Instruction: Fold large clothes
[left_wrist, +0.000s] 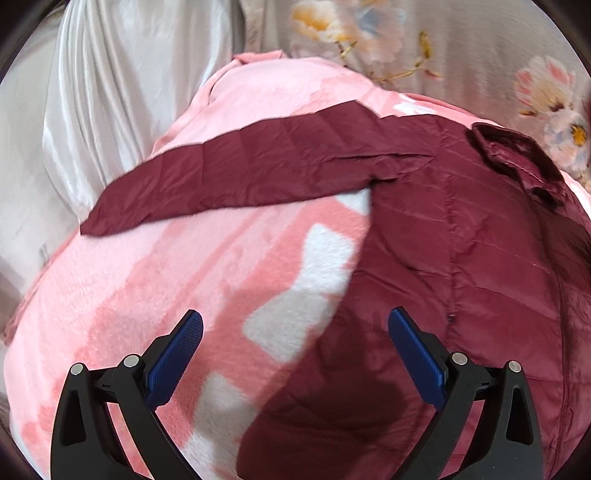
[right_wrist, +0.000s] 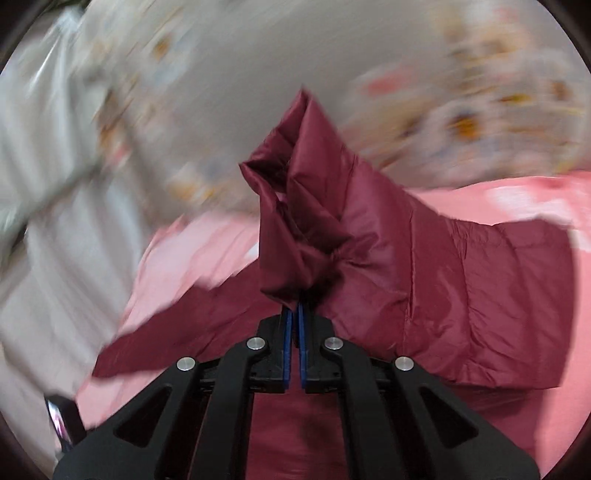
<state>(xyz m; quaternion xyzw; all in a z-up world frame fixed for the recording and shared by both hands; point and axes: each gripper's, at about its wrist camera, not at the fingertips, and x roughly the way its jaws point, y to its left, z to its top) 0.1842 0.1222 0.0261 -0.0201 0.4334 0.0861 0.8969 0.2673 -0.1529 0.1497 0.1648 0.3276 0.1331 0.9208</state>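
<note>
In the left wrist view, the left gripper hangs above the bed with its jaws spread wide and nothing between them; under it a dark red quilted jacket lies flat on a pink and white fleece blanket; one sleeve stretches out to the left across the blanket, and the collar is at the upper right; a floral sheet and a pale grey satin cloth lie beyond the blanket. In the right wrist view, the right gripper has its jaws pressed together on a bunched fold of the jacket, lifted above the blanket; the background is blurred.
</note>
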